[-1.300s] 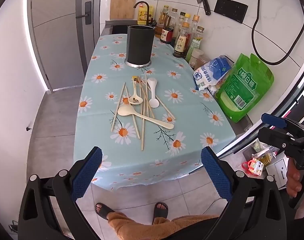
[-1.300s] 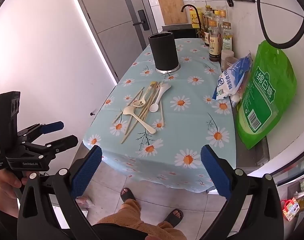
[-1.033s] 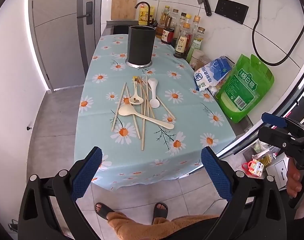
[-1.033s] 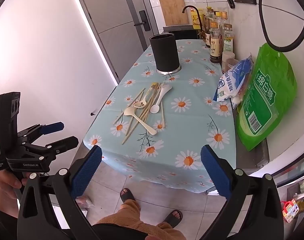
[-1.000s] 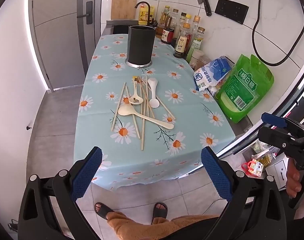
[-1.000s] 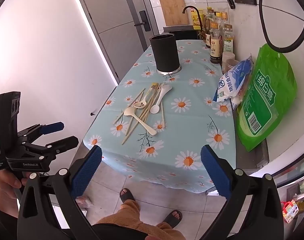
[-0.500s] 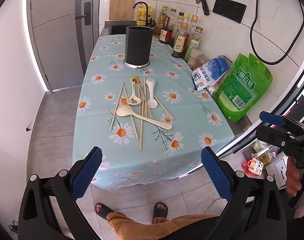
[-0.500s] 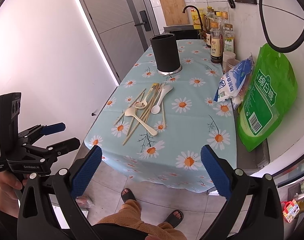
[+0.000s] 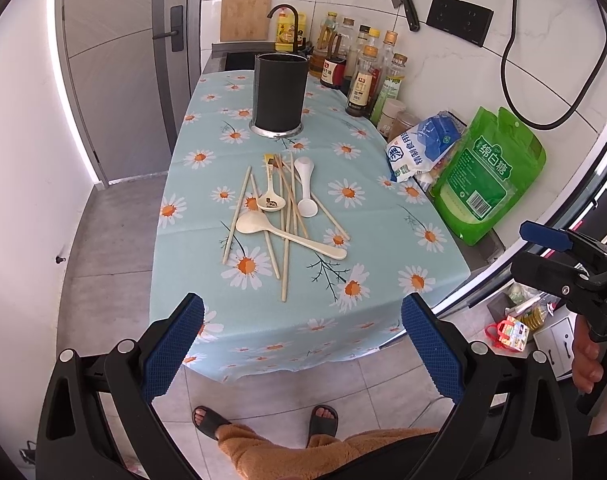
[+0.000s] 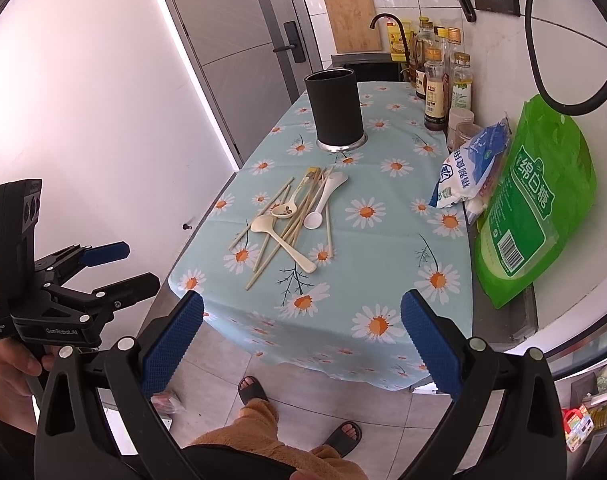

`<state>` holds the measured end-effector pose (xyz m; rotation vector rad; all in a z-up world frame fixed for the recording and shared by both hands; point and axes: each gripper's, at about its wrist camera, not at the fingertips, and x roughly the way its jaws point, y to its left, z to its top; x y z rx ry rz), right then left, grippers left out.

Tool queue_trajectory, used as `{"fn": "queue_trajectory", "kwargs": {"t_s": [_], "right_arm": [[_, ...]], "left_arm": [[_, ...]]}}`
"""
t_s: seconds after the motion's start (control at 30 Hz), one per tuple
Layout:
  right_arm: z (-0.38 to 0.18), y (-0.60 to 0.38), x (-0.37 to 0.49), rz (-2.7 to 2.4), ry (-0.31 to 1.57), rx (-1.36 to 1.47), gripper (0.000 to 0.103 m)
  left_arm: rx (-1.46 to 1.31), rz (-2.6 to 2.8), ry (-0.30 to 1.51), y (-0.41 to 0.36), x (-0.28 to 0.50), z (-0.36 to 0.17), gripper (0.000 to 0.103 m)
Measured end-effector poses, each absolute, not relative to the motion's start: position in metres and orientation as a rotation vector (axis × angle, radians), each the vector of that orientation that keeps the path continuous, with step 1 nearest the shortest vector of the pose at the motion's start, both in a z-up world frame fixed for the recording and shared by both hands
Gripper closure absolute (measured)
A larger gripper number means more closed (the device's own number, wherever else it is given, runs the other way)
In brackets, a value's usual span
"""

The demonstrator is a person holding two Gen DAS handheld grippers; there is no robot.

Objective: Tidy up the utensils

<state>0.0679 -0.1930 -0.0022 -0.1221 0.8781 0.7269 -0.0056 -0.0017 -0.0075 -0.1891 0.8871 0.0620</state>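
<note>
Left wrist view: left gripper (image 9: 303,340) spread wide, empty, held off the near table edge (image 9: 303,344).
Utensil pile (image 9: 283,212): mid-cloth, just in front of the black holder (image 9: 279,92).
Count: three spoons; about seven chopsticks, overlaps make this uncertain.
Right wrist view: right gripper (image 10: 303,336) likewise agape, holding nothing.
Left gripper from here (image 10: 115,268): low at left, fingers parted.
Step, as I judge: reaching in. Best to pinch the topmost long cream spoon (image 10: 283,240) by its handle, lifting clear of the crossed chopsticks (image 10: 295,216).
</note>
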Motion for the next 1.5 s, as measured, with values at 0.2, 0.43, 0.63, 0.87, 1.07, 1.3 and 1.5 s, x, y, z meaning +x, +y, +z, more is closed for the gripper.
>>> {"fn": "queue_trajectory", "kwargs": {"t_s": [0.2, 0.43, 0.63, 0.87, 1.07, 1.3, 1.5], "right_arm": [[-0.006, -0.197, 0.073, 0.763, 0.888, -0.074, 0.005], [-0.011, -0.203, 0.082, 0.781, 0.919, -0.035, 0.005], [-0.023, -0.199, 0.107, 0.801, 0.966, 0.037, 0.005], [-0.038, -0.187, 0.15, 0.81, 1.053, 0.157, 0.005], [-0.054, -0.164, 0.192, 0.832, 1.092, 0.204, 0.006], [-0.094, -0.118, 0.258, 0.84, 1.16, 0.191, 0.02], [-0.132, -0.077, 0.315, 0.896, 1.267, 0.236, 0.041]], "left_arm": [[-0.182, 0.084, 0.899, -0.004, -0.004, -0.007, 0.007], [-0.203, 0.108, 0.927, -0.006, 0.003, -0.009, 0.007], [-0.257, 0.088, 0.908, -0.002, 0.023, -0.005, 0.007], [-0.337, 0.104, 0.95, 0.033, 0.059, -0.033, 0.008], [-0.379, 0.067, 0.998, 0.05, 0.083, -0.064, 0.008], [-0.568, 0.025, 1.061, 0.077, 0.107, -0.104, 0.016], [-0.714, -0.042, 1.093, 0.092, 0.12, -0.128, 0.021]]}}
